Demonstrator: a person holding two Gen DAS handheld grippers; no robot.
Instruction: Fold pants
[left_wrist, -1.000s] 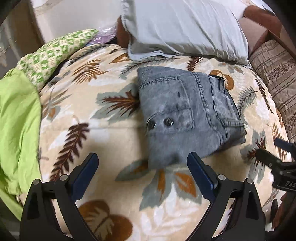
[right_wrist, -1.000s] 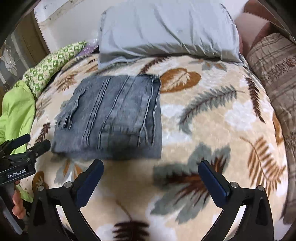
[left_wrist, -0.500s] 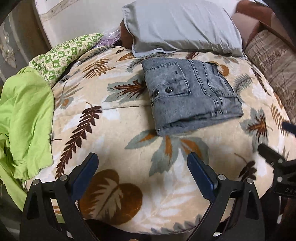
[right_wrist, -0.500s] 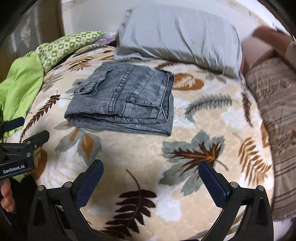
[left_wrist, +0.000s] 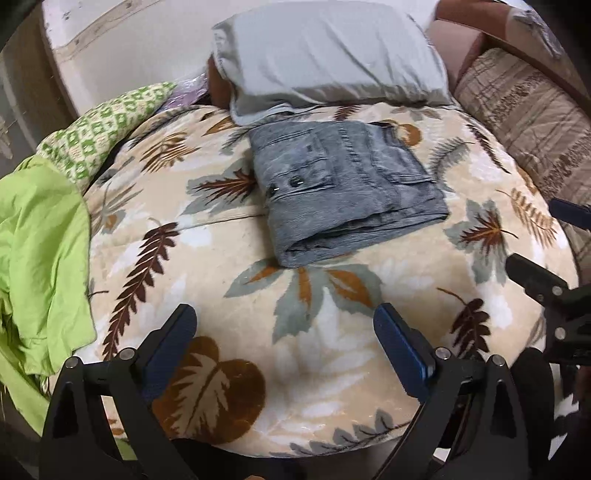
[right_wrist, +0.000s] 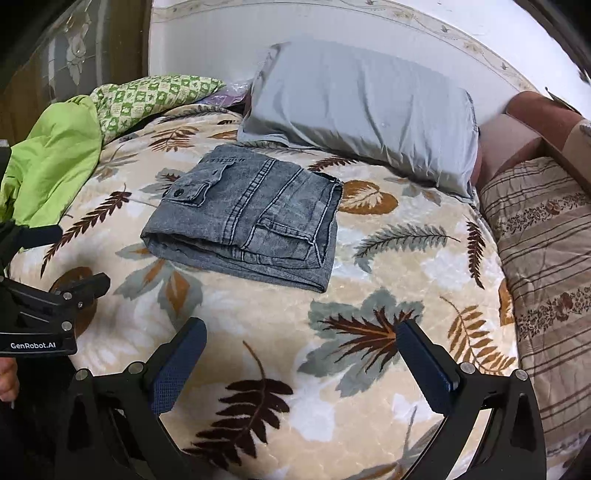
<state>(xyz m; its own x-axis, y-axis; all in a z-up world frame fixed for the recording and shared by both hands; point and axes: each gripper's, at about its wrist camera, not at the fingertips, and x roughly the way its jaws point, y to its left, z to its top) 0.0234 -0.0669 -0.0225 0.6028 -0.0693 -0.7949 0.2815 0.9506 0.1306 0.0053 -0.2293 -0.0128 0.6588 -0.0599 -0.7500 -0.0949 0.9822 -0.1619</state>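
Leaf-patterned blanket (right_wrist: 369, 266) covers the bed, bounded far by a grey pillow (right_wrist: 365, 118), left by green bedding (right_wrist: 51, 162) and right by a striped cushion (right_wrist: 546, 236); bare blanket lies in the near half. Folded grey pants (right_wrist: 251, 218) rest flat just near of the pillow (cargo pocket up), well apart from both tools. Left gripper (left_wrist: 284, 343) and right gripper (right_wrist: 301, 354) hover at the near edge, jaws spread wide, holding nothing.

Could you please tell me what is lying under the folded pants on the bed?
The folded pants lie flat on the leaf-print blanket, in front of the grey pillow. Whatever lies under the blanket is covered.
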